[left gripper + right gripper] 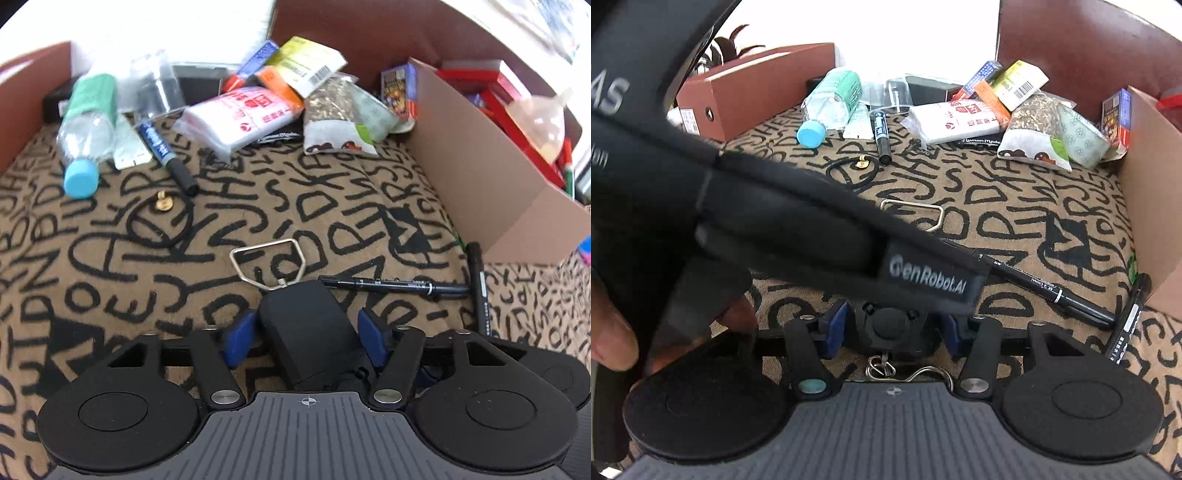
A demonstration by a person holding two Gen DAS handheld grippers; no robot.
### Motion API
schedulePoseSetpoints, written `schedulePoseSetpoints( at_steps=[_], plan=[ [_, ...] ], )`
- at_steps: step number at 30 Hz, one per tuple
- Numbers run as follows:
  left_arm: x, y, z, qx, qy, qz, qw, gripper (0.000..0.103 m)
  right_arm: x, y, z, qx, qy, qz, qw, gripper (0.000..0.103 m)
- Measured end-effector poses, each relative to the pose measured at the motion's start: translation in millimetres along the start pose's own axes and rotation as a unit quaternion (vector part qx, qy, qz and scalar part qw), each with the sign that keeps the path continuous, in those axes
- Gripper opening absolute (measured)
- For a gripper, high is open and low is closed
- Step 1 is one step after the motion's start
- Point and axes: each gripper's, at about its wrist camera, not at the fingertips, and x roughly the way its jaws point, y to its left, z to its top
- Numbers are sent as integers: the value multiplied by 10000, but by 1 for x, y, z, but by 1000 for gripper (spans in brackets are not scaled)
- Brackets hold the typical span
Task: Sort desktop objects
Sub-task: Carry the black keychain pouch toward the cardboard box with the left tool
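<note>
- Brown cloth (332,206) lettered in black is seen spread under everything, with a heap of packets along its far edge.
- A cardboard box (480,184) stands at the right, partly filled with red items.
- The left gripper (306,334) is shown released: a gap is seen between its blue pads and the black hanging scale (314,350) lying between them.
- The right gripper (892,328) is set around the scale's hook end; whether its pads press cannot be told, as a black strap (931,280) partly covers them.
- A clear water bottle (88,129) with a blue cap is seen lying at the far left.
- A thin black pen (391,284) lies just right of the scale, its tip by a second marker (480,288) beside the box.
- The scale's metal ring (264,245) rests flat on the cloth.
</note>
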Motion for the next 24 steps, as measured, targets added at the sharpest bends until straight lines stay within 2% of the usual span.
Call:
schedulePoseSetpoints(
  at_steps=[5,9,14,17,24],
  plan=[
    [-11,0,1,-255,23,-168,9995,60,-13,-4,0,93,-22,104,9999,57],
    [-32,-18,16,-215,-412,-255,9986,58,-36,-11,10,129,-383,-56,9992,57],
    [-59,-55,60,67,-1126,-587,9919,57,-78,-34,39,79,-1137,-521,9921,56],
    [-61,-78,90,205,-1410,-854,9861,57,-96,-56,59,84,-1514,-817,9851,56],
    [-38,-121,150,311,-1648,-1372,9762,55,-107,-113,95,197,-1951,-1374,9709,56]
  ],
)
